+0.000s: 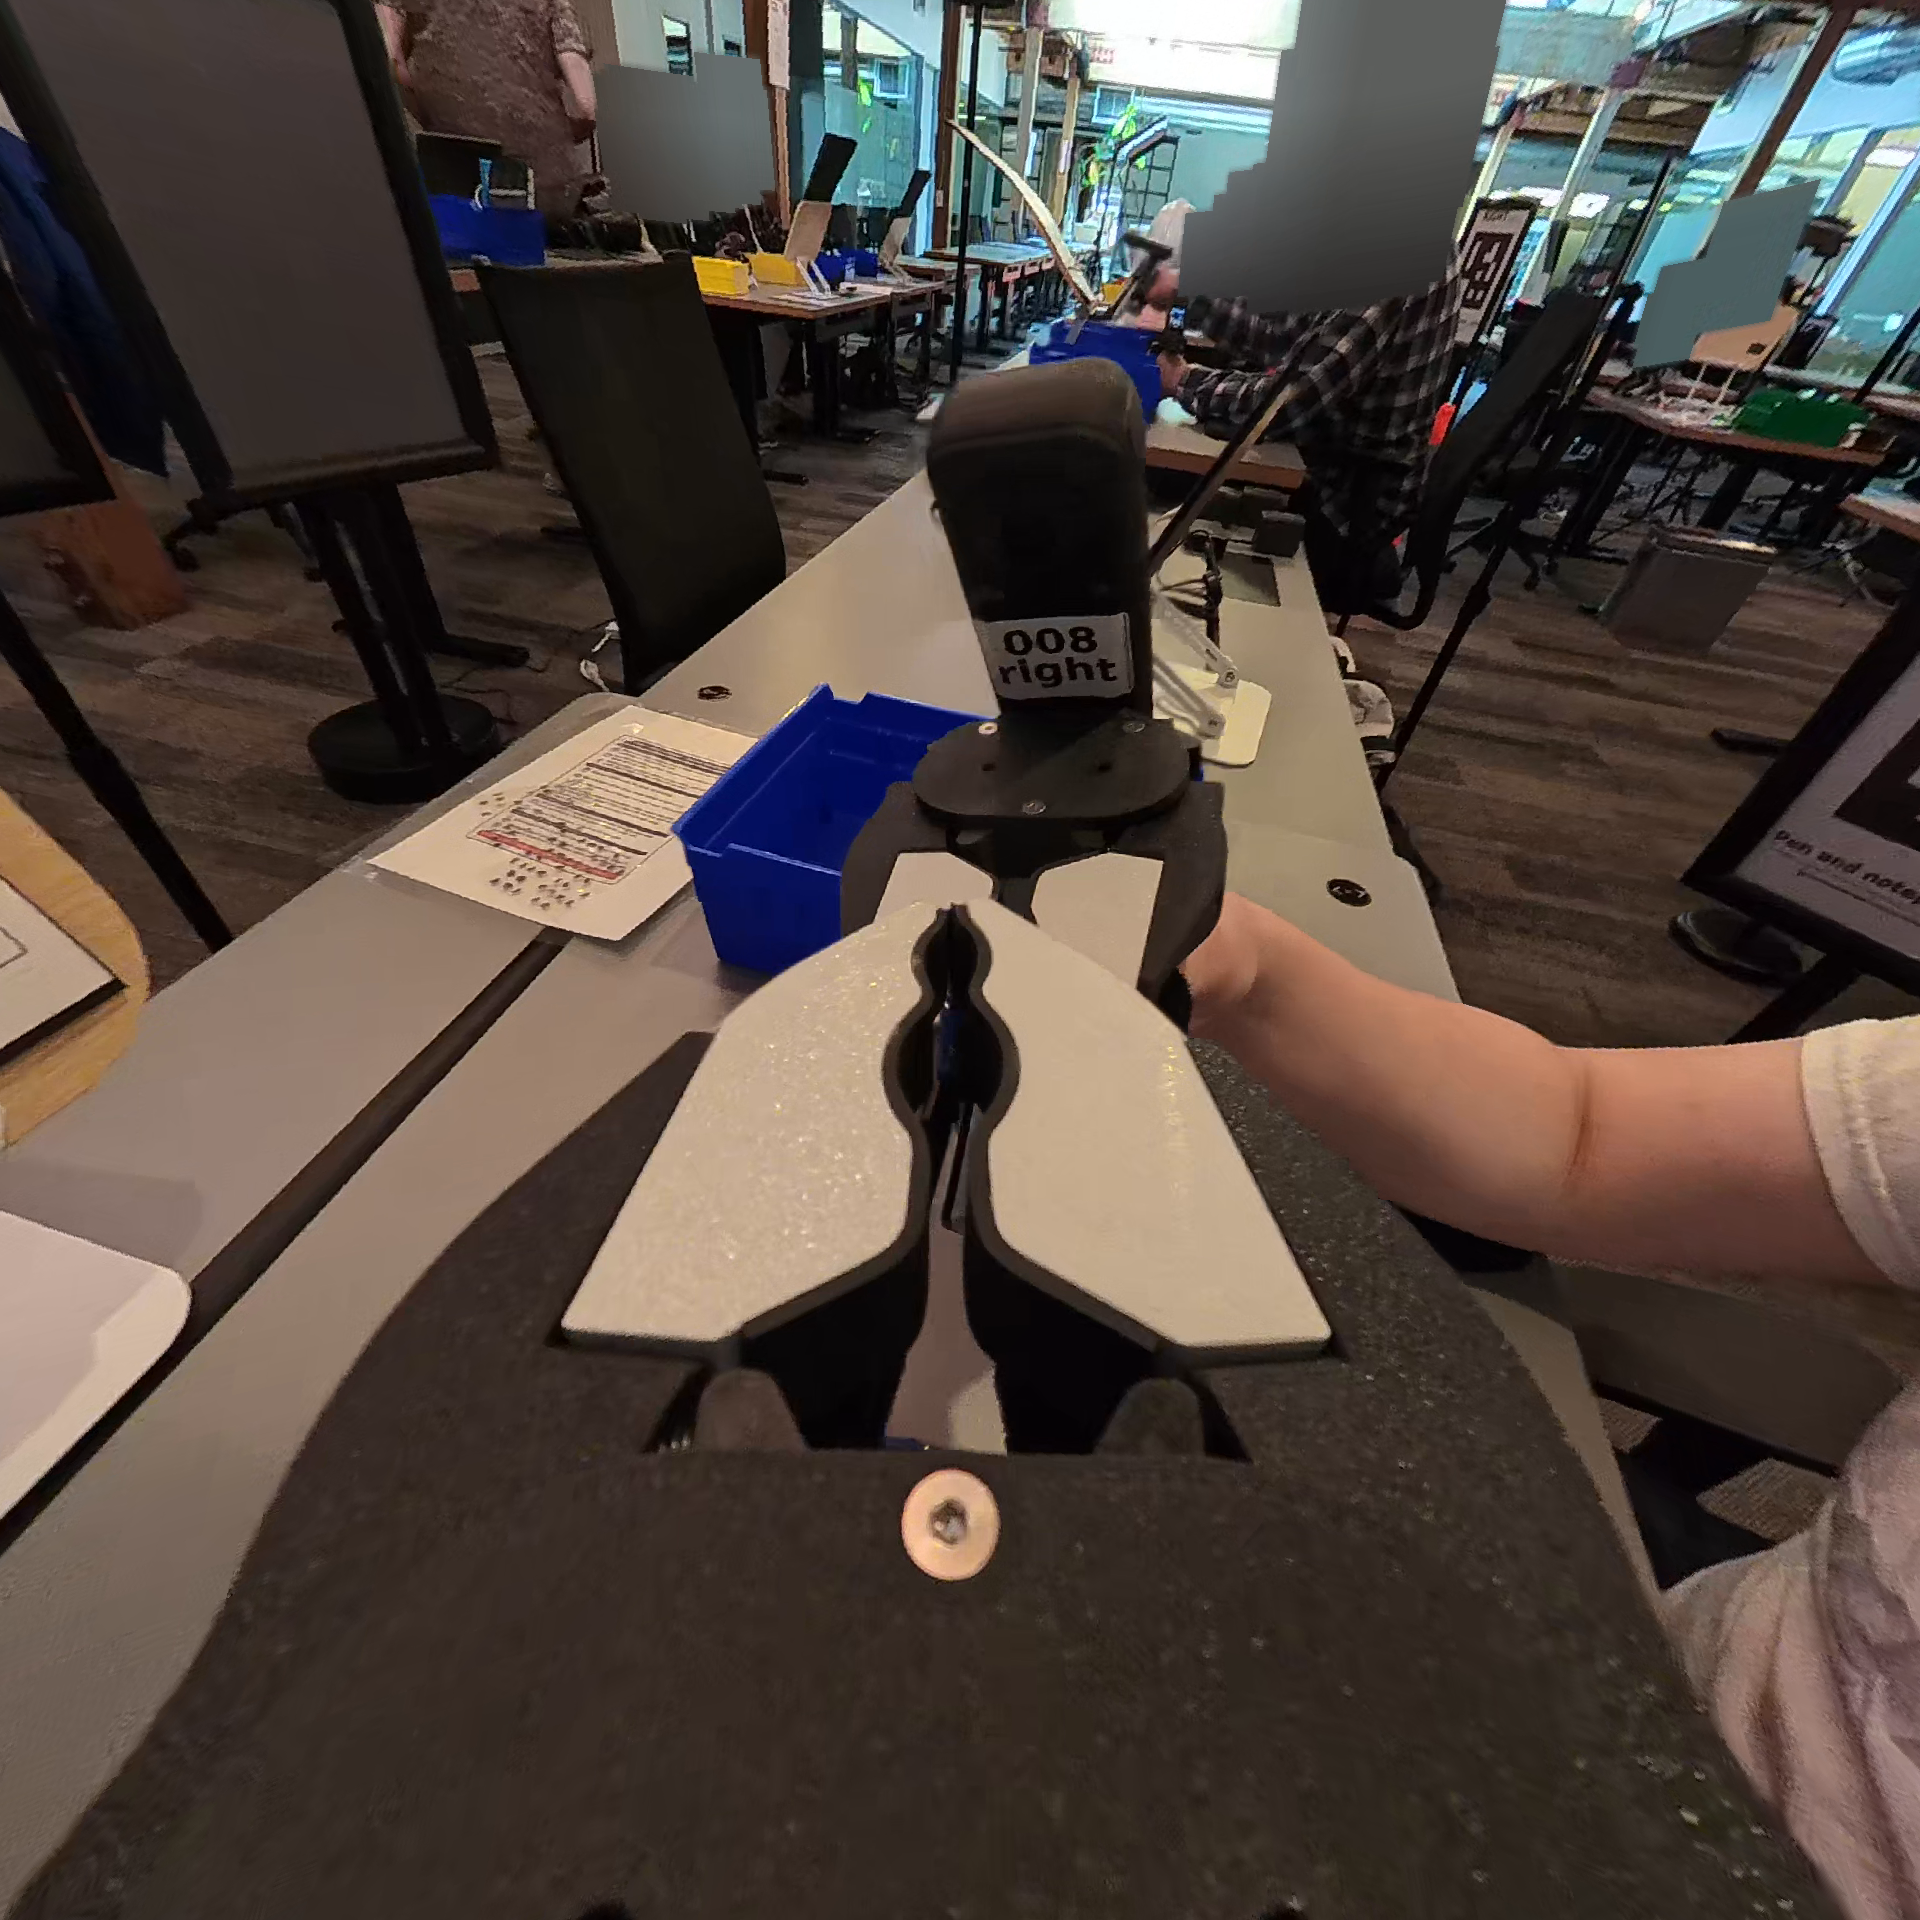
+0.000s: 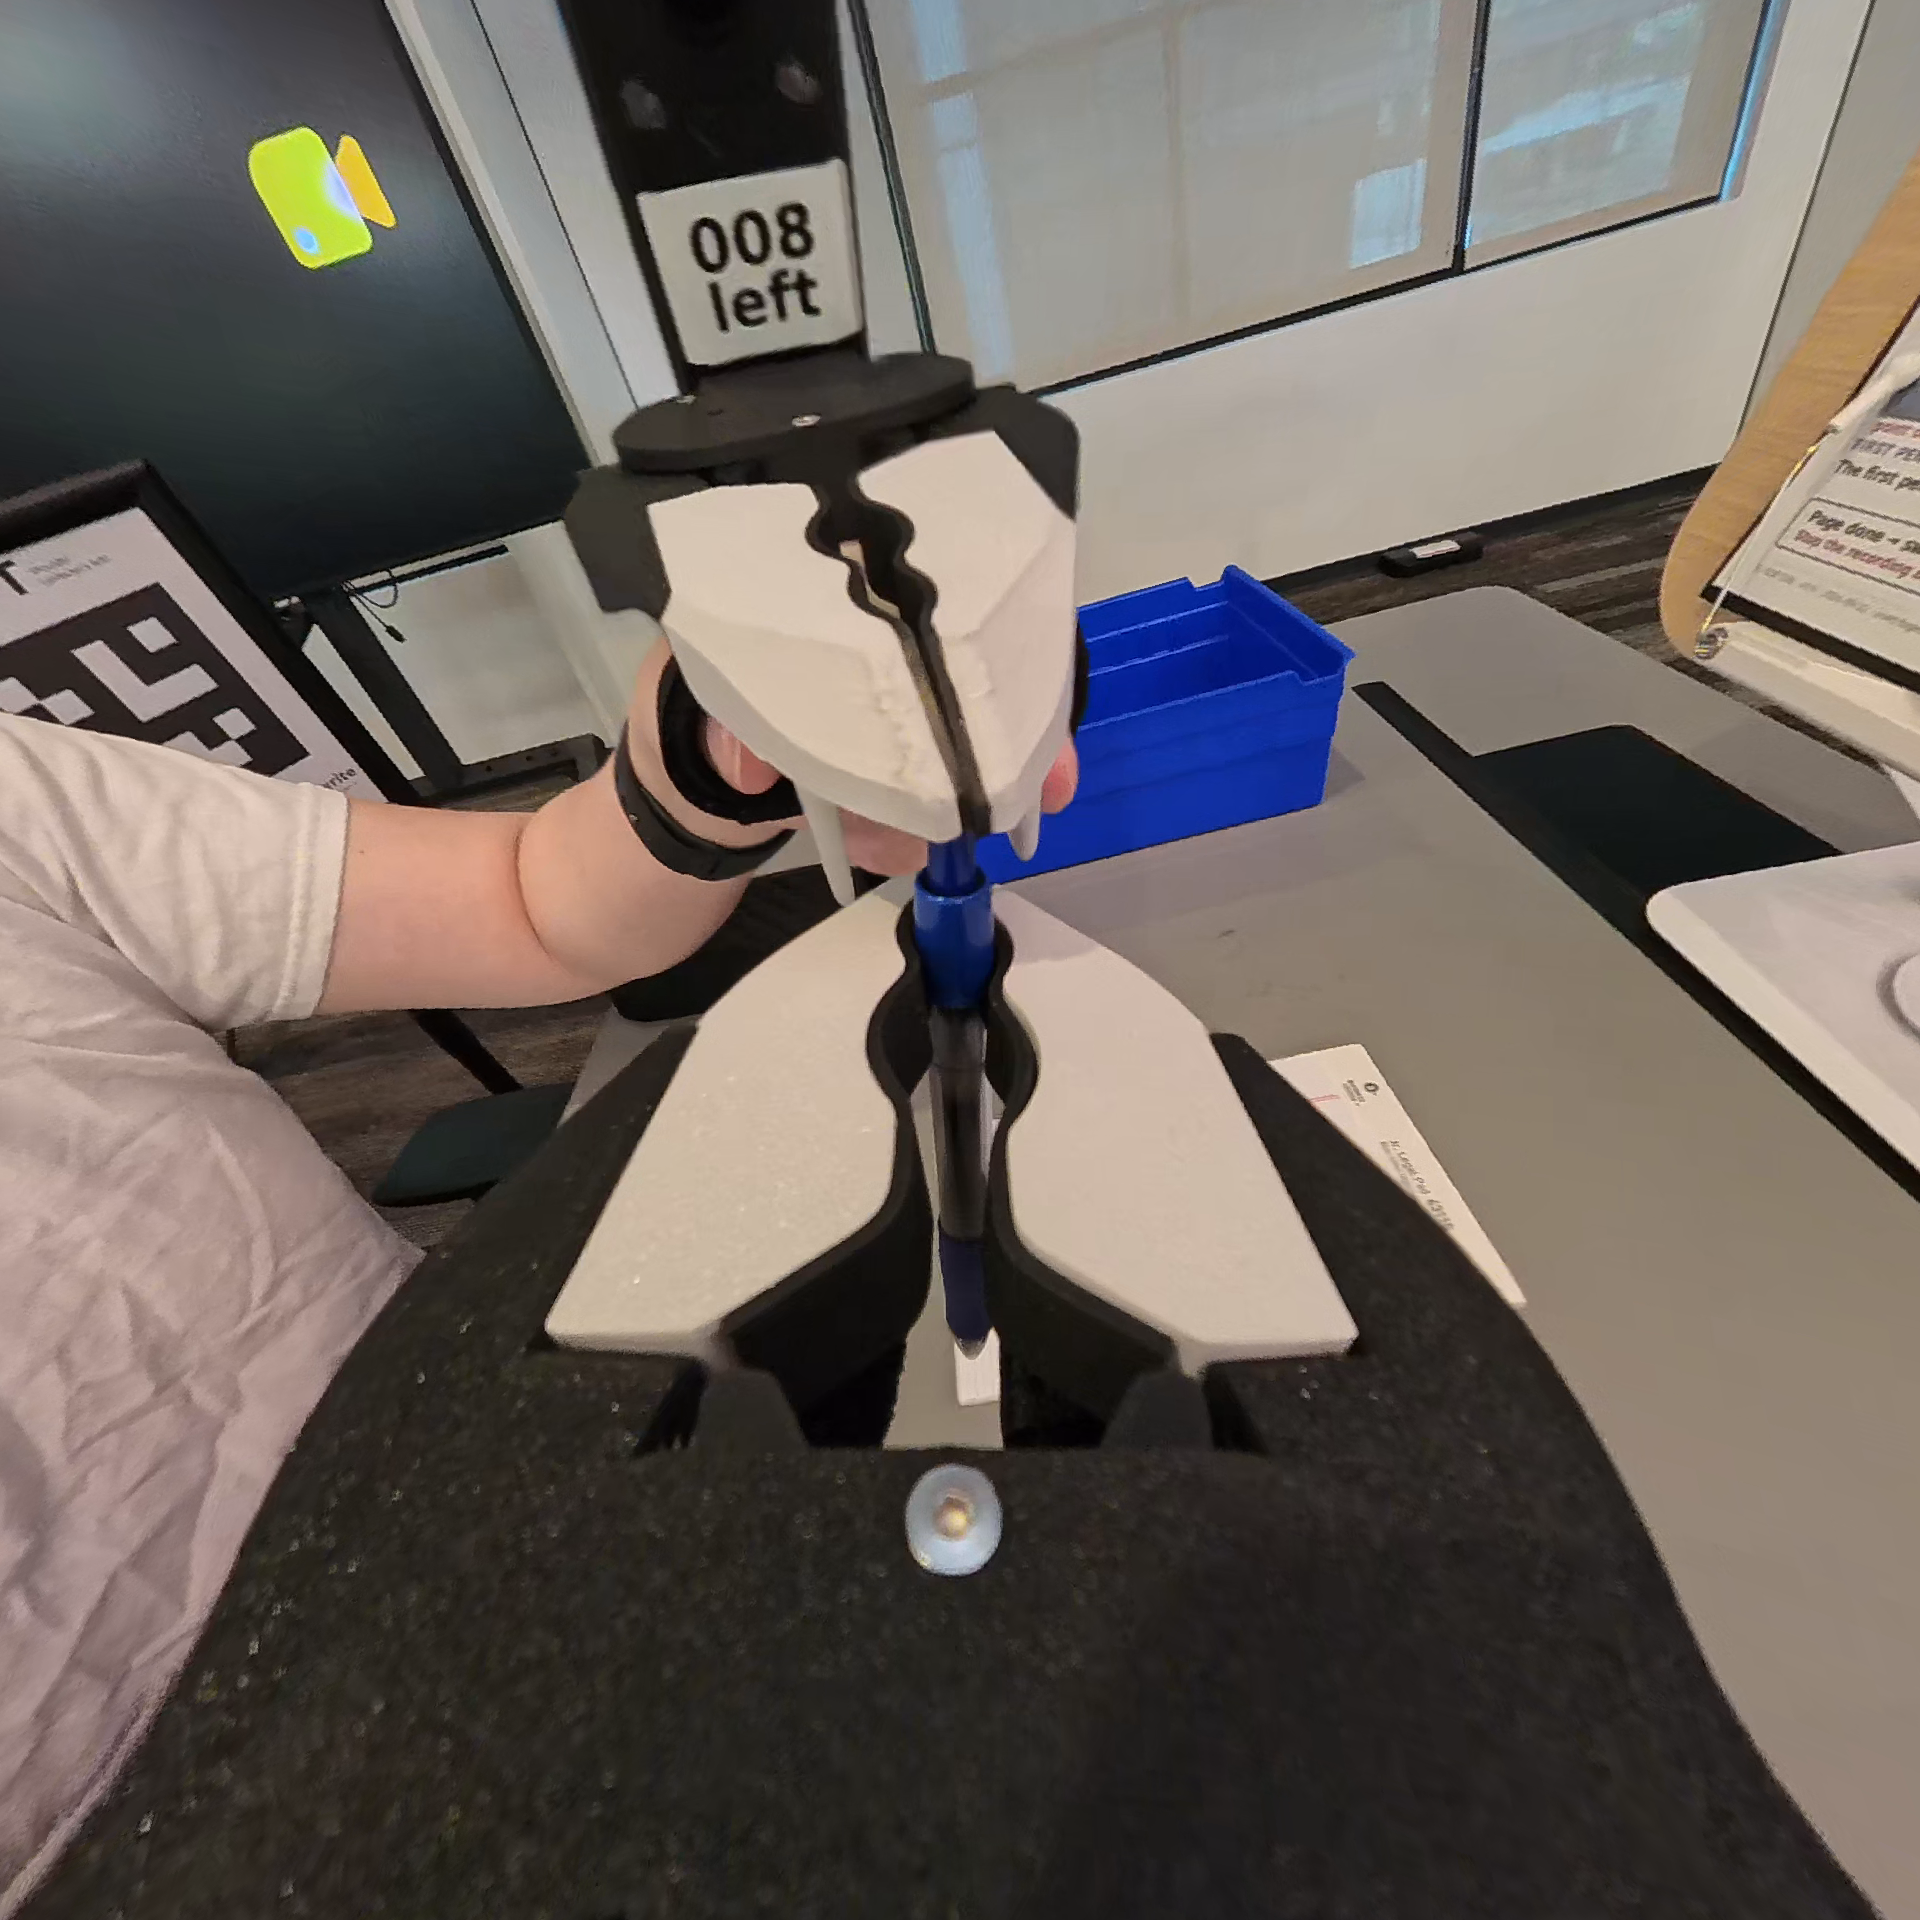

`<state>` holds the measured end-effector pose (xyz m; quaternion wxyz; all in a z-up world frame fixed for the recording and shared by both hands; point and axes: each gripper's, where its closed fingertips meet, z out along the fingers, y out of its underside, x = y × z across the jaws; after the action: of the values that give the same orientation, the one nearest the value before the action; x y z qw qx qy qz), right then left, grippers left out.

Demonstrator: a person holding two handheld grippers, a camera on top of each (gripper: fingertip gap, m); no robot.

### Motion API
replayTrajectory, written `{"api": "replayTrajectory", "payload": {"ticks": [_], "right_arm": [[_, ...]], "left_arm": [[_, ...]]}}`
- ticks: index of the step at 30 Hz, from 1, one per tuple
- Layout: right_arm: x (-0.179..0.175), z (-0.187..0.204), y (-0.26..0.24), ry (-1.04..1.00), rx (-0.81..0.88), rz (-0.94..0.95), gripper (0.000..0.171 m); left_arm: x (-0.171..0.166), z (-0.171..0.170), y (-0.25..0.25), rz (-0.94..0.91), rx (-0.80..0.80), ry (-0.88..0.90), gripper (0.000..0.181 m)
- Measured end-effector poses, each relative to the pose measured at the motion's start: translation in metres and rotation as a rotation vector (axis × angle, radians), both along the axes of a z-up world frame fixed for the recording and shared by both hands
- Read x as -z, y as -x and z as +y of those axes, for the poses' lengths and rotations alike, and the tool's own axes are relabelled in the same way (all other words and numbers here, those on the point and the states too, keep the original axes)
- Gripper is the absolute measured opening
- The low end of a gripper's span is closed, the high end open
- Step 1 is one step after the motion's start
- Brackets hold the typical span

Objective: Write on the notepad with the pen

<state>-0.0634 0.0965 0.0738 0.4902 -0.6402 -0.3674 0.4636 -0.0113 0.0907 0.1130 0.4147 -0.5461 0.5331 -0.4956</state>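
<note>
Right gripper [image 2: 954, 997] fingers clamp the pen [image 2: 957, 1122] barrel; left gripper [image 2: 961, 821] fingers pinch its blue cap end, likely uncapping. Notepad [image 2: 1397, 1164] lies below on the desk [image 2: 1558, 1039].

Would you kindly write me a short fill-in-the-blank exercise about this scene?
1. The left hand-held gripper and the right hand-held gripper are both ___ on the pen.
2. The bin behind them is coloured ___.
3. The notepad lies on the grey ___.
Missing words: shut; blue; table.
</note>
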Motion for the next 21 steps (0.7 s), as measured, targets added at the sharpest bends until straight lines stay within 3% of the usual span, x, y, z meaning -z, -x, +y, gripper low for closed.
{"api": "replayTrajectory", "payload": {"ticks": [21], "right_arm": [[0.004, 0.001, -0.006, -0.018, 0.038, -0.069, 0.005]], "left_arm": [[0.012, -0.003, -0.004, 0.027, 0.049, 0.092, 0.000]]}}
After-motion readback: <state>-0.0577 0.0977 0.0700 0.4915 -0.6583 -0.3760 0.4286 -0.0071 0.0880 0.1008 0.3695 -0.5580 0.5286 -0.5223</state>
